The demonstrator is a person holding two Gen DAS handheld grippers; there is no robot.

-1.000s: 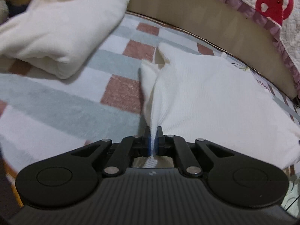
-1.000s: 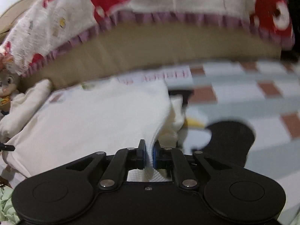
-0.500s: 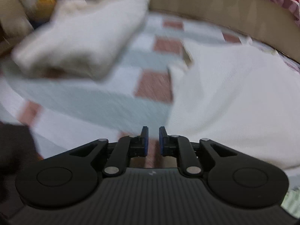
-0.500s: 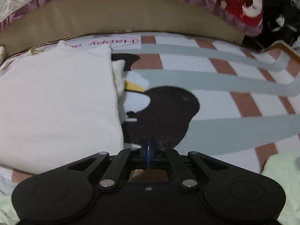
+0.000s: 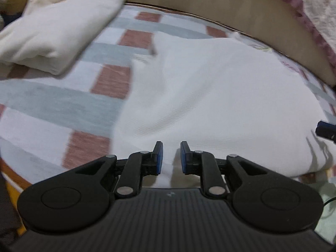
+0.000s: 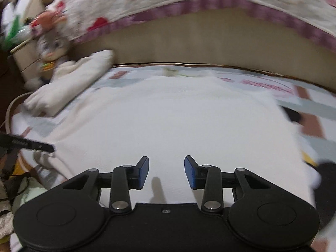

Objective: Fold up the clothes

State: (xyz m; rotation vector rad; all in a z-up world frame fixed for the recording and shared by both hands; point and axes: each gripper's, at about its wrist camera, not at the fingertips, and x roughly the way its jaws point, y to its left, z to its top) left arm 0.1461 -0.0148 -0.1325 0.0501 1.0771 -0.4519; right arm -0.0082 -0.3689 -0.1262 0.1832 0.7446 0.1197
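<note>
White ribbed garment [image 5: 210,96] lay spread flat on the checked bed sheet [image 5: 52,103], far edge near the tan headboard [image 5: 231,14]. A cream folded piece [image 5: 56,25] sat to the far left, well apart. Left gripper [image 5: 170,157] hovered over the garment's near-left edge, jaws released with a narrow gap and no cloth between them; they had just been opening. Right gripper [image 6: 166,172] hung over the near middle of the cloth, jaws parted wider, also just opened, nothing pinched. Judgement: one fold looked laid down and the next grab was pending. To do it well, both jaws should bite matching near corners, single layer stack fully in the pads, then lift evenly and carry toward the far edge together. Uneven pickup would likely skew the fold or drag the lower layer.
</note>
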